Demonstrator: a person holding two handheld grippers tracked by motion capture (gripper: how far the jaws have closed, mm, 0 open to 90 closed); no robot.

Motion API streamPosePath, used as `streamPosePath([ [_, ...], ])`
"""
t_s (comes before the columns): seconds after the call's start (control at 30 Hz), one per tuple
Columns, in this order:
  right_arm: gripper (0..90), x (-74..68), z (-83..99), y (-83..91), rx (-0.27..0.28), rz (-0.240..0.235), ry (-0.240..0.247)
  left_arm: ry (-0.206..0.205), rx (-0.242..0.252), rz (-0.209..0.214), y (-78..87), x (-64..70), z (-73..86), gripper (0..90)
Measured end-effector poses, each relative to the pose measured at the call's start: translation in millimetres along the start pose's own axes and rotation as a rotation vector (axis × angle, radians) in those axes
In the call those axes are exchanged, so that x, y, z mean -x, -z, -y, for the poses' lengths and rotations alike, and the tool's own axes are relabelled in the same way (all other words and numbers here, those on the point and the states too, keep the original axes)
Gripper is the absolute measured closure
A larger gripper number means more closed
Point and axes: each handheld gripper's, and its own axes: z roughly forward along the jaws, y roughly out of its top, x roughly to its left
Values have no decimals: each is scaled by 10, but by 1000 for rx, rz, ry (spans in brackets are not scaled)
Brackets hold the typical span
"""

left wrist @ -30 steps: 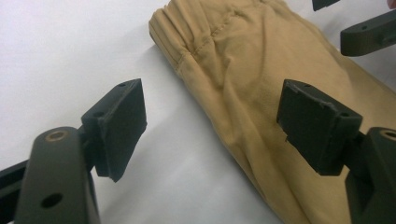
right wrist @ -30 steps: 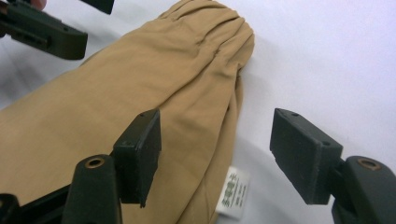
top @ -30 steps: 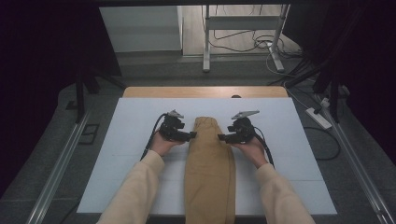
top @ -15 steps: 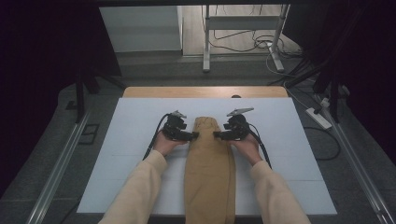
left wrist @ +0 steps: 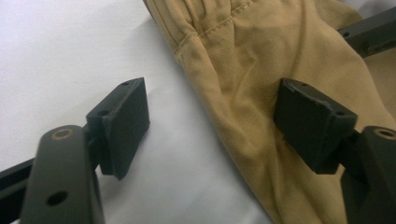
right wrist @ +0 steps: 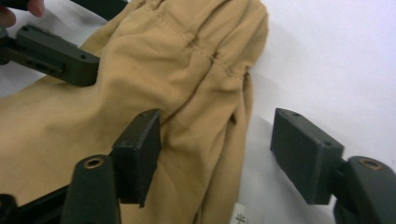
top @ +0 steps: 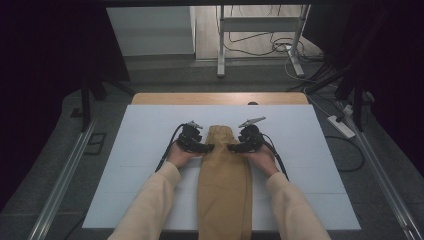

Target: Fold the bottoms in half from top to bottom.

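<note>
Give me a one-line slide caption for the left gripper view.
Left tool open, jaws straddling the edge of the tan garment on the white table.

Both forearms reach forward; the left gripper [top: 206, 147] and right gripper [top: 234, 148] point inward, jaws spread wide.

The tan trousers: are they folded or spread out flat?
Folded: the trousers lie as one narrow strip, legs stacked, gathered waistband at the far end.

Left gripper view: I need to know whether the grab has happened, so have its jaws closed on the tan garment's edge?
No: the left gripper stands open, one jaw over the white table, the other over the tan garment, its edge between them.
</note>
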Motion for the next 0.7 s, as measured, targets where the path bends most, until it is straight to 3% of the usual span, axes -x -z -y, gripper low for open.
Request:
streamPosePath([
  [0.2, 481, -63, -5, -19, -2, -21, 36, -19, -10, 41, 9, 32, 4, 443],
  [0.4, 625, -31, 1, -2, -7, -68, 16, -39, -25, 63, 3, 91, 4, 635],
  [0.57, 757, -54, 7, -1, -13, -89, 32, -55, -26, 87, 3, 110, 21, 749],
  [0.7, 787, -56, 6, 13, -16, -91, 41, -64, -17, 86, 10, 111, 36, 798],
])
